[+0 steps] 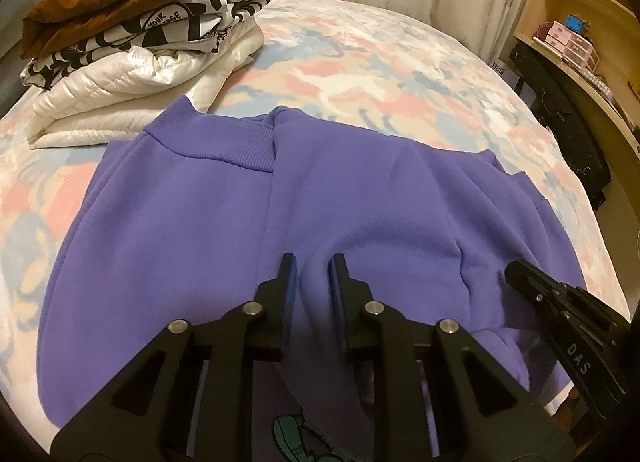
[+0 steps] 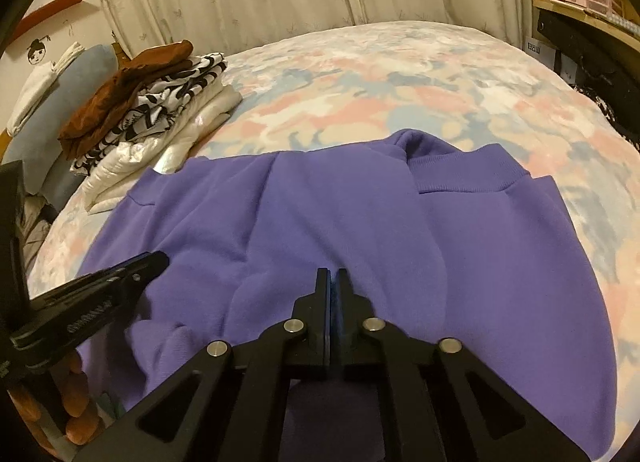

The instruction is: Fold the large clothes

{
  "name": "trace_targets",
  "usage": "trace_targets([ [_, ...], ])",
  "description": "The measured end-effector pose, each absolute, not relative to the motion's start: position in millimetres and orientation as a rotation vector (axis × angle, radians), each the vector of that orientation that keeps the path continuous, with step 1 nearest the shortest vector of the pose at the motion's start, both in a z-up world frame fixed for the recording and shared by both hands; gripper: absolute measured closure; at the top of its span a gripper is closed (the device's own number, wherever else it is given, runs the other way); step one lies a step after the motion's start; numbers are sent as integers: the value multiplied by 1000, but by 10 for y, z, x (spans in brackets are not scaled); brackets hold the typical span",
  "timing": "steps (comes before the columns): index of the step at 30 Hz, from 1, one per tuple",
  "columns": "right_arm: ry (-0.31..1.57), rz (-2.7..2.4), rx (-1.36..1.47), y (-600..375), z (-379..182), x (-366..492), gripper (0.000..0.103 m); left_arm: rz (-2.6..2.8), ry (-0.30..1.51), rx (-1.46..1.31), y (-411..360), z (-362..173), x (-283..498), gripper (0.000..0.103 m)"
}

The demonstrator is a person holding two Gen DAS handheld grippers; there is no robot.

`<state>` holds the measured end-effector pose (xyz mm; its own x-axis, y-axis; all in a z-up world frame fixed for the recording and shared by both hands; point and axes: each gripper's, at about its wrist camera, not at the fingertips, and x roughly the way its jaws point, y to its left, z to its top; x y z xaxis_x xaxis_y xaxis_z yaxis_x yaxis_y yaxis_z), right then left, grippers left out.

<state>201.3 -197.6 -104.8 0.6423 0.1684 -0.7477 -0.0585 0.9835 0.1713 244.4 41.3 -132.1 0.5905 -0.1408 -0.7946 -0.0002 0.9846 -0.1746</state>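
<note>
At 6 o'clock the right gripper (image 2: 333,276) has its jaws pressed together on a ridge of the purple sweatshirt (image 2: 460,246), which is spread on the floral bedspread (image 2: 360,74). At 8 o'clock the left gripper (image 2: 154,260) reaches over the sweatshirt's edge. At 10 o'clock sits a stack of folded clothes (image 2: 160,110).

1. My left gripper (image 1: 312,262) tilts downward, jaws narrowly apart, pinching a fold.
2. My right gripper (image 2: 332,276) tilts downward beside it, jaws closed together.
</note>
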Motion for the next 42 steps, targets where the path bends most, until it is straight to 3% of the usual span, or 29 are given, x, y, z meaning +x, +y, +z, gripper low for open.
trace_targets([
  [12, 830, 125, 173, -1803, -688, 1494, 72, -72, 952, -133, 402, -1092, 1990, 84],
  [17, 821, 128, 166, -1739, -574, 1181, 71, -61, 943, -123, 476, -957, 1691, 75],
  [37, 839, 160, 131, -1574, -339, -32, 71, -59, 905, -100, 659, -499, 691, 72],
  [39, 844, 159, 134, -1572, -358, -125, 71, -61, 906, -110, 684, -489, 627, 69],
  [42, 853, 159, 135, -1563, -392, -244, 71, -95, 903, -158, 745, -495, 518, 52],
])
